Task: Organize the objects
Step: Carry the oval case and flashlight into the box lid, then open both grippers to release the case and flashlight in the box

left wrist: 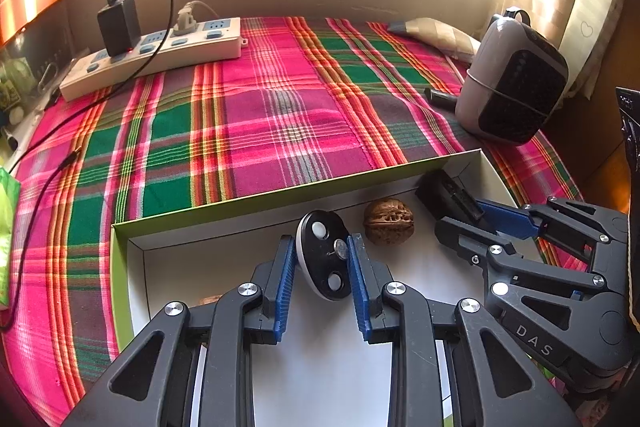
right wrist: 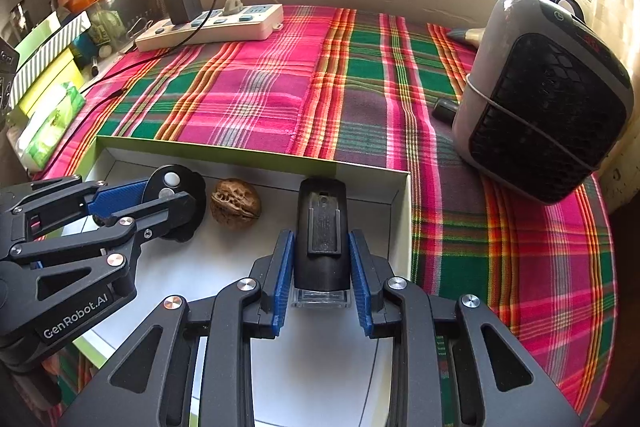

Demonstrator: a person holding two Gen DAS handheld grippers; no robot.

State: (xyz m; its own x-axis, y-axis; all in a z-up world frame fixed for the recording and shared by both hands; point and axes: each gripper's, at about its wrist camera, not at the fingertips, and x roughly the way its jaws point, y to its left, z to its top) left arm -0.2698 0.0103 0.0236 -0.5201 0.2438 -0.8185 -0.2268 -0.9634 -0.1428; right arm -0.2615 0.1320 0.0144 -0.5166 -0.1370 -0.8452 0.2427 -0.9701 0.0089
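Both tools are loaded and low over the same white box (left wrist: 460, 163). Left tool (left wrist: 322, 259) pinches a black oval disc (left wrist: 324, 255) between its blue pads, the disc standing on edge near the box's far wall. Right tool (right wrist: 322, 263) pinches a black clip-backed device (right wrist: 322, 231) by its sides, a clear block showing at its near end, close to the box's right-hand corner. A walnut (right wrist: 236, 202) lies on the box floor between the two held things, touching neither.

The step in hand looks like setting both items down inside the box. To do it well, lower each until its bottom edge meets the floor before spreading the pads, and keep both clear of the walnut so it does not roll. The disc on edge will likely tip flat when freed; lean it away from the nut.

The left view shows a second nut-like thing (left wrist: 210, 300) half hidden behind its own finger, unseen from the right. The right view shows the device's ridged clip and the box's right wall, plus the heater (right wrist: 548, 99) standing on the plaid cloth (right wrist: 256, 87) well apart from the box.
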